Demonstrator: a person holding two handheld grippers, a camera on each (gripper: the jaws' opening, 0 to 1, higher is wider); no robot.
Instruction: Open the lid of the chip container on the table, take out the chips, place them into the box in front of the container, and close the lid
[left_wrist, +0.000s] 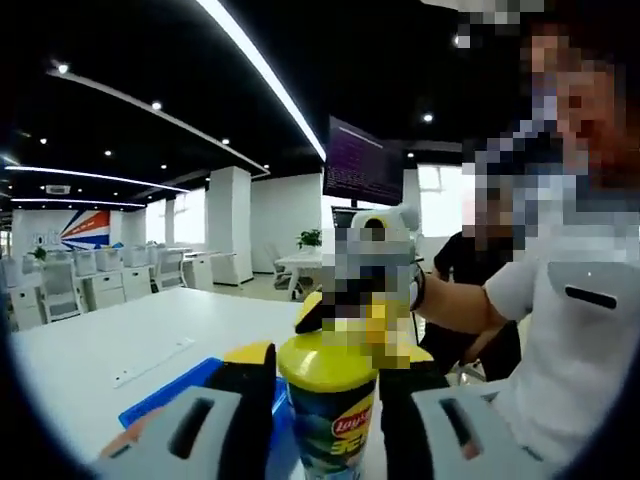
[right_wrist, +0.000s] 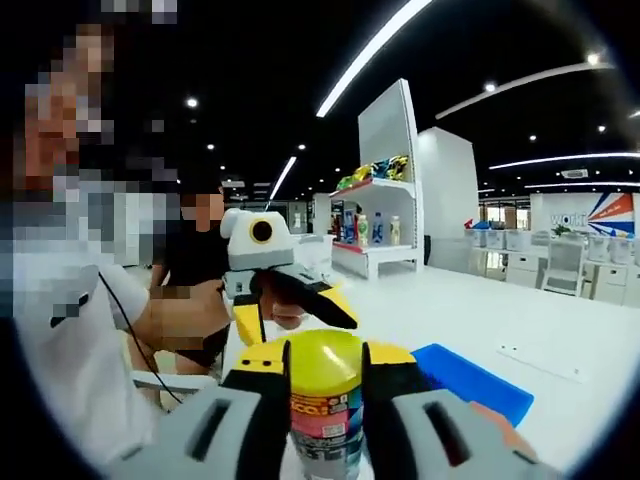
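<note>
The room is a large open office with a black ceiling (left_wrist: 120, 60). Long white light strips (left_wrist: 255, 60) run across this ceiling, and small round spot lamps (left_wrist: 156, 105) sit between them. In the left gripper view, a thick white square pillar (left_wrist: 230, 225) stands far in the middle, and rows of white chairs and low white cabinets (left_wrist: 90, 280) stand far on the left. A dark hanging monitor with small text (left_wrist: 362, 163) is right of the pillar, above a green potted plant (left_wrist: 310, 238). In the right gripper view, a tall white display shelf with bottles and coloured packs (right_wrist: 378, 215) stands far in the middle. The white desk surface (right_wrist: 500, 310) stretches to the right.
</note>
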